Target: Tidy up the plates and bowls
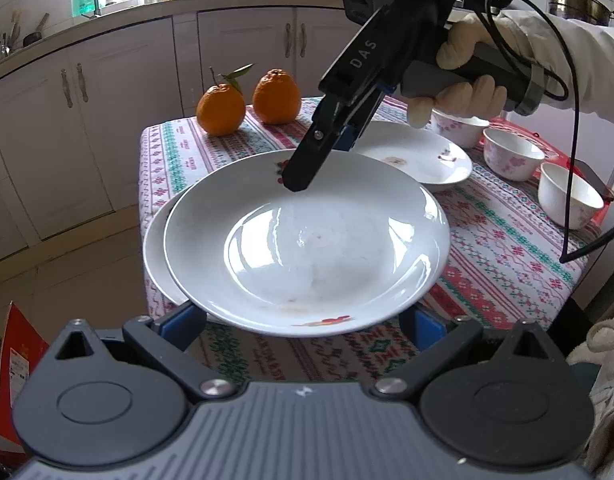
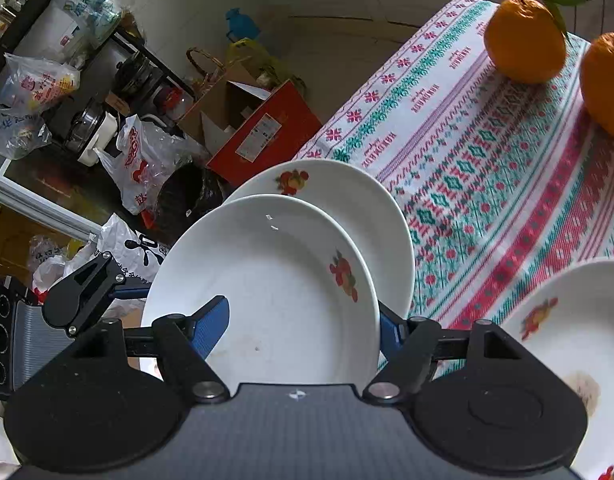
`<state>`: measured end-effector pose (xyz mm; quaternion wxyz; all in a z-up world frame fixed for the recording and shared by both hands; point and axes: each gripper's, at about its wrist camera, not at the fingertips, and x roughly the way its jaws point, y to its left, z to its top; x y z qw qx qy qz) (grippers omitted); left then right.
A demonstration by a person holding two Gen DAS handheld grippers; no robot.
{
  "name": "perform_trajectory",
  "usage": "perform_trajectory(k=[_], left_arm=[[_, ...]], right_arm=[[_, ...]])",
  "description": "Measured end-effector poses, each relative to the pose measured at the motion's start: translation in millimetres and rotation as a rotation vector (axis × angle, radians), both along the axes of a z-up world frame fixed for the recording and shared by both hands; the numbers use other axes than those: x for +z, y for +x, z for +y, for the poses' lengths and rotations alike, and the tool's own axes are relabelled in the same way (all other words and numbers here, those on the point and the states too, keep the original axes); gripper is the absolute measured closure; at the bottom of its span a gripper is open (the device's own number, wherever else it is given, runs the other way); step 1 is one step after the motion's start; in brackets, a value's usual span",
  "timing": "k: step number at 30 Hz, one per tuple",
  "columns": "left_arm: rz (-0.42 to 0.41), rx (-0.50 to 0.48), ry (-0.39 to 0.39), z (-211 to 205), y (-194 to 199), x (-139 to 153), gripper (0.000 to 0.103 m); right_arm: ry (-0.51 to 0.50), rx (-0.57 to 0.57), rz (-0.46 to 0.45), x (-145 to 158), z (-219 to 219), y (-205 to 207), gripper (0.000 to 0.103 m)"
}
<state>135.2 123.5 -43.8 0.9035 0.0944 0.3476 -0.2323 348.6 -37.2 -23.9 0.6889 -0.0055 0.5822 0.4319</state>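
Left wrist view: a white plate [image 1: 307, 240] is seen lifted over the near left corner of the patterned tablecloth [image 1: 507, 248], partly covering a second plate [image 1: 157, 256] that lies beneath it at the table edge. The right gripper [image 1: 303, 182] is clamped on the far rim of the top plate, one black finger lying over the rim by a small red print; it is held by a gloved hand [image 1: 459, 80] with a pale sleeve. The left gripper [image 1: 303, 320] sits at the near rim, its blue pads [image 1: 187, 320] showing on either side under the plate; whether they press on it cannot be told. A third plate [image 1: 423, 156] lies farther right, with three small bowls [image 1: 511, 152] in a row along the right side. Two oranges [image 1: 221, 108] stand at the far edge.

Right wrist view: the top plate [image 2: 267, 292] is seen between the right gripper's [image 2: 303, 328] blue pads [image 2: 215, 328], one pad lying inside the plate, the other behind its rim. The lower plate [image 2: 379, 220] shows beyond it, fruit print [image 2: 291, 182] on its far rim. Bags and boxes crowd the floor [image 2: 327, 52] at left.
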Motion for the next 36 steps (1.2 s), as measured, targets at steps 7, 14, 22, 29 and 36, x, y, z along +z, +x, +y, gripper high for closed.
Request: perform_trajectory(k=[7, 14, 22, 29, 36], left_arm=[[0.012, 0.006, -0.007, 8.8, 12.0, -1.8, 0.001], [0.031, 0.008, -0.007, 13.6, 19.4, -6.3, 0.001], [0.039, 0.020, -0.005, 19.2, 26.3, -9.3, 0.001], [0.010, 0.003, 0.024, 16.1, 26.8, -10.2, 0.001], [-0.006, 0.006, 0.024, 13.5, 23.7, -9.2, 0.001]], right_arm=[[0.000, -0.005, -0.006, -2.5, 8.1, 11.0, 0.023], [-0.009, -0.013, 0.000, -8.2, 10.6, 16.5, 0.023], [-0.004, -0.027, 0.014, -13.1, 5.4, 19.1, 0.023], [-0.002, -0.035, -0.002, -6.7, -0.6, 14.5, 0.024], [-0.015, -0.042, -0.023, -1.7, -4.5, 4.6, 0.024]])
